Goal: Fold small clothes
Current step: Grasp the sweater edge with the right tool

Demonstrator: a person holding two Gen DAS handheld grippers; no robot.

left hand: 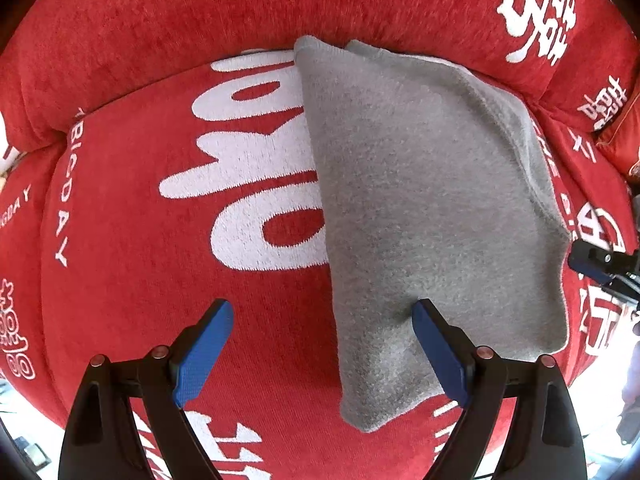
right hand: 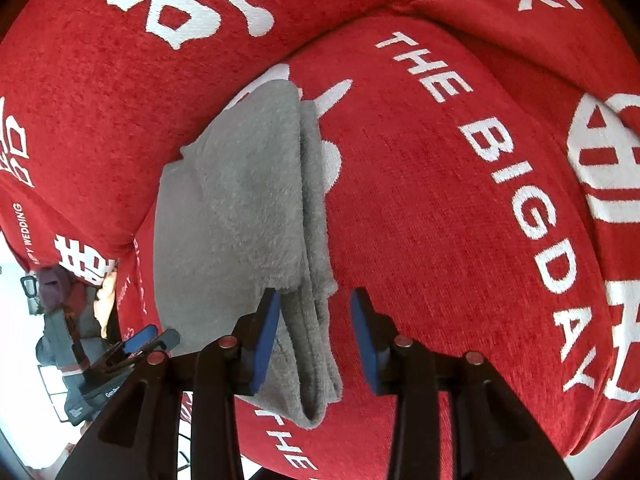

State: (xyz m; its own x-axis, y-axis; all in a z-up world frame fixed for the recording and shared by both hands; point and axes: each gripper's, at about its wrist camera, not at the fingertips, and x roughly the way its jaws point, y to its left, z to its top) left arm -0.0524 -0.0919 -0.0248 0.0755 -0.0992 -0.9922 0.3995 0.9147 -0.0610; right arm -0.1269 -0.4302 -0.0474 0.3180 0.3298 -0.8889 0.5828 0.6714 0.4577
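Left wrist view shows my left tongs (left hand: pixel 322 354) spread wide, empty, over the folded grey cloth (left hand: pixel 424 208) lying on the red sofa cover (left hand: pixel 140 280). My right tongs (right hand: pixel 316 340) are spread too, straddling that cloth's near folded edge.

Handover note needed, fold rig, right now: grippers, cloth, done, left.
Left gripper: open, empty, its right finger resting on the grey fleece cloth.
Right gripper: open, straddling the cloth's near folded end, not clamped.
Cloth lies on the red sofa cover with white lettering, already folded over itself; layers show along its right edge in the right wrist view.
Left: probably one more fold or a tidy-up; the edges look uneven.
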